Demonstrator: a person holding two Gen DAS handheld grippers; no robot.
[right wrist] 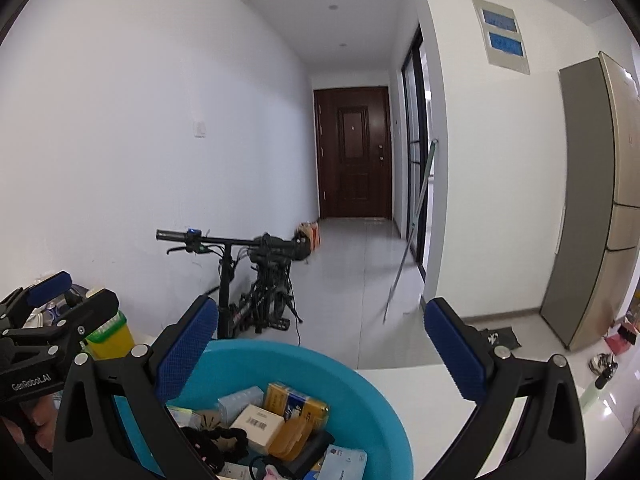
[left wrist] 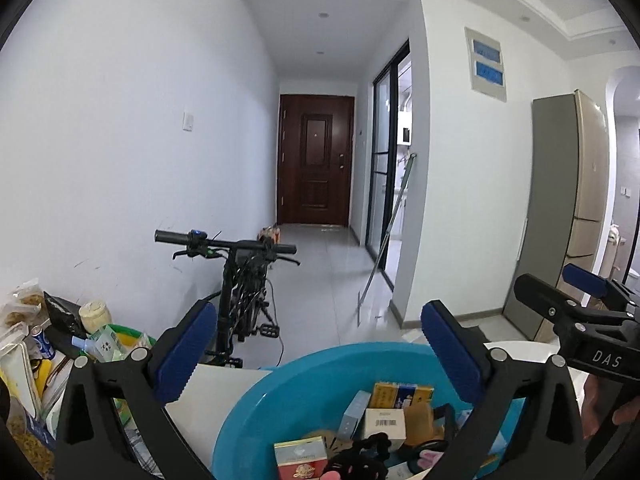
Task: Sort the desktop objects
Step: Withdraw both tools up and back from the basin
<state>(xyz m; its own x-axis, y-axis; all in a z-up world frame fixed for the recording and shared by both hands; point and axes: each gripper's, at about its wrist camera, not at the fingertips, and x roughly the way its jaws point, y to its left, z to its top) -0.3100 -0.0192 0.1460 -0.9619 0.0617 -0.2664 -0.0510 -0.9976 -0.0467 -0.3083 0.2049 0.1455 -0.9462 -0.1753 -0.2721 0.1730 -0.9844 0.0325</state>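
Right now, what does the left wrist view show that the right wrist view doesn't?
Left wrist only: the snack clutter at its left edge, including a blue can, and the right gripper seen from the side. Right wrist only: a keyring on the white table, a pink box at the far right, and the left gripper seen from the side. Both: the blue basin full of small boxes, the scooter, the brown door, the fridge. Both grippers are open and empty.

Ahead of you, a folded black bicycle (left wrist: pixel 240 288) stands against the white left wall. Down the corridor, a dark brown door (left wrist: pixel 316 160) is shut. A long pole (left wrist: pixel 388 232) leans by the glass sliding door (left wrist: pixel 384 156). A tall beige fridge (right wrist: pixel 600 200) stands right.
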